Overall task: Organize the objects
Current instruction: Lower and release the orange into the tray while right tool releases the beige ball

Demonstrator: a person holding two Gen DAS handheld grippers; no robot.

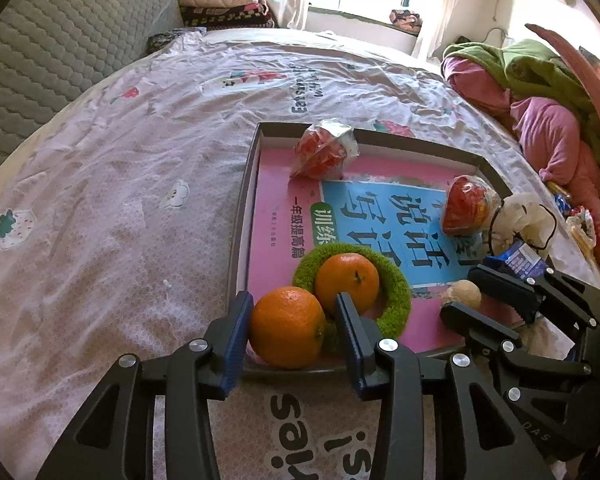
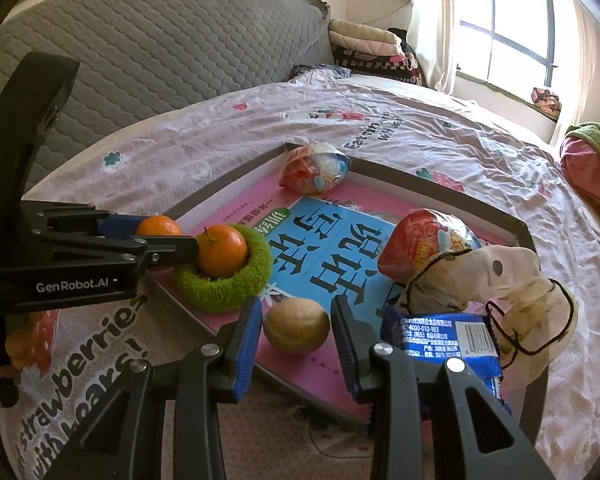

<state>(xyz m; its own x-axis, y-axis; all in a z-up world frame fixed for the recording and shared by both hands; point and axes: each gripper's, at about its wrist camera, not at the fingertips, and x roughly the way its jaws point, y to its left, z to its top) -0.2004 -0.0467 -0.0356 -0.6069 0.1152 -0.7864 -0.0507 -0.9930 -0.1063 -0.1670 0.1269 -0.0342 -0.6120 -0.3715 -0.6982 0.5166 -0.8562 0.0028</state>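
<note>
Lower centre: left gripper (image 1: 292,322), jaws part-open, loosely flanks an orange (image 1: 287,326) at the tray (image 1: 240,240) rim; it may roll off. Right gripper (image 2: 296,332) brackets, ungripped, a walnut (image 2: 297,327).

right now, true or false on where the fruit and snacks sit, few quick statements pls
1. An orange sits inside the green ring. True.
2. The left hand-held gripper has a walnut between its fingers. False: an orange.
3. The walnut lies between the right hand-held gripper fingers. True.
4. The tray stands on a bare wooden floor. False: on a printed bedsheet.
</note>
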